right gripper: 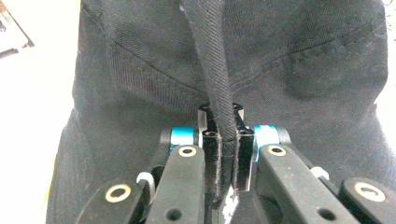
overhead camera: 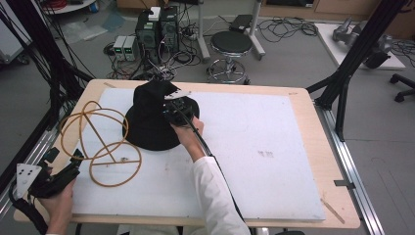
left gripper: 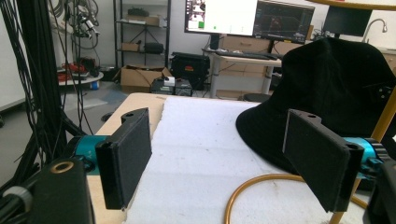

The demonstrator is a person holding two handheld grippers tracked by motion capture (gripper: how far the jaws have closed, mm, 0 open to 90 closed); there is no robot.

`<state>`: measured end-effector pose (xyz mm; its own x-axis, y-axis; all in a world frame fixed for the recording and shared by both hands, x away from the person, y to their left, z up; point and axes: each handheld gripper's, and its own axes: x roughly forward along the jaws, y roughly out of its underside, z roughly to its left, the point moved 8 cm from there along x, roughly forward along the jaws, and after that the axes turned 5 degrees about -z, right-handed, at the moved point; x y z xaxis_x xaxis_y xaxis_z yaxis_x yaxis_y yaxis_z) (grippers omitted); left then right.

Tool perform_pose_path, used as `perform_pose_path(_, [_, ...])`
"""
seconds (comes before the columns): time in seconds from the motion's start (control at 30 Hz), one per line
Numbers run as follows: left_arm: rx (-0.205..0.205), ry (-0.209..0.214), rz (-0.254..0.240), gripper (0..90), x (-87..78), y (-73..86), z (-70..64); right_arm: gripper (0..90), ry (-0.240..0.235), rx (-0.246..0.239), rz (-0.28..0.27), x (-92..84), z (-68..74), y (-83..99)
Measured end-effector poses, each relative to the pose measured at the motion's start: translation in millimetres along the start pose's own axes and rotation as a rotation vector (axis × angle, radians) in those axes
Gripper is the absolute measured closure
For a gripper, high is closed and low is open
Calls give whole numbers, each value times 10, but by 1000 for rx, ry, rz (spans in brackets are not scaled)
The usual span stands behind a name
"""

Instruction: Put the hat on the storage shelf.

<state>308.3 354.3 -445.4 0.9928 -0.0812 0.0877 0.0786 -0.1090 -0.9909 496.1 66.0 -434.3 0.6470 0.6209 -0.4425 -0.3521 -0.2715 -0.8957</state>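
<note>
A black bucket hat (overhead camera: 147,122) sits on the white mat (overhead camera: 254,147), left of centre. My right gripper (overhead camera: 172,108) rests on the hat's right side. In the right gripper view its jaws are shut on a pinched ridge of the hat's black fabric (right gripper: 212,70), right gripper (right gripper: 226,140). My left gripper (overhead camera: 66,164) is held near the table's front left corner. Its jaws stand wide apart with nothing between them, left gripper (left gripper: 219,163). A gold wire hat stand (overhead camera: 100,142) lies tipped on the mat beside the hat; part of its ring (left gripper: 252,186) curves past the left jaws.
The wooden table (overhead camera: 313,112) edges the mat on all sides. Black frame posts (overhead camera: 352,54) rise at the right and cables hang at the left. Behind the table stand a stool (overhead camera: 230,46) and computer boxes (overhead camera: 156,29) on the floor.
</note>
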Motion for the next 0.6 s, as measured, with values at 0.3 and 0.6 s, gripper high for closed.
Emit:
perform_pose_path(0.3, [-2, 2, 2, 237, 4, 5, -2, 864, 14, 11, -28, -86, -41, -26])
perform_pose_path(0.6, [-12, 10, -1, 237, 6, 6, -8, 863, 60, -2, -156, -377, -210, -207])
